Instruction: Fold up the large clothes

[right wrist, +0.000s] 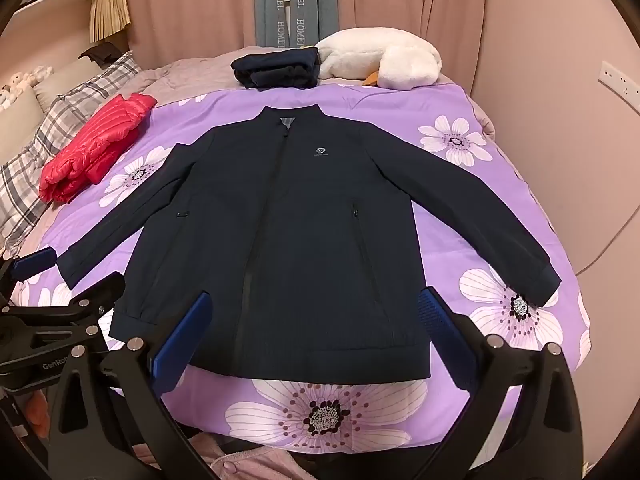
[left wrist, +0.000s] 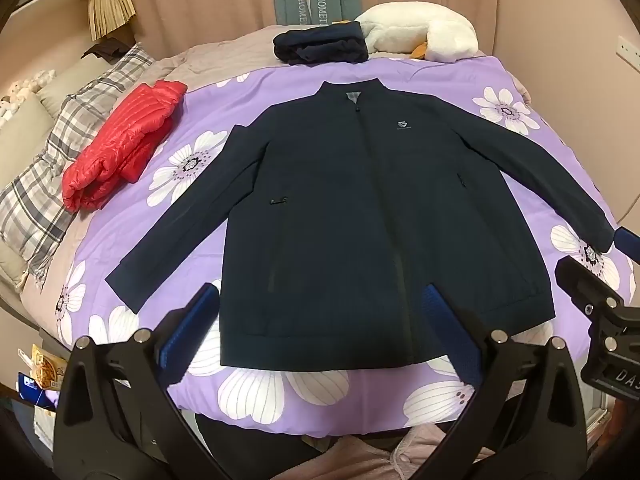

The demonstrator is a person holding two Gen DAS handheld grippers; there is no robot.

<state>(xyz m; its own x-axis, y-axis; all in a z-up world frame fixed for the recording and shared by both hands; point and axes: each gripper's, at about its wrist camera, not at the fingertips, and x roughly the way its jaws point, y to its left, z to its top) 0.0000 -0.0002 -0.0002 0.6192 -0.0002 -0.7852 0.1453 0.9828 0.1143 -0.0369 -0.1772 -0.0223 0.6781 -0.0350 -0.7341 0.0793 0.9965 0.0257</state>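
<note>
A dark navy zip jacket (left wrist: 360, 200) lies flat, front up, on the purple flowered bedspread (left wrist: 520, 80), both sleeves spread outward and collar at the far side. It also shows in the right wrist view (right wrist: 288, 240). My left gripper (left wrist: 320, 312) is open and empty, held above the jacket's hem. My right gripper (right wrist: 316, 316) is open and empty, also above the hem. The right gripper shows at the right edge of the left wrist view (left wrist: 608, 312); the left gripper shows at the left edge of the right wrist view (right wrist: 48, 304).
A folded red puffer jacket (left wrist: 124, 140) lies at the left of the bed. A folded dark garment (left wrist: 320, 46) and a white plush duck (left wrist: 424, 36) lie at the far end. A plaid pillow (left wrist: 52, 168) lies at the left. Curtains hang behind.
</note>
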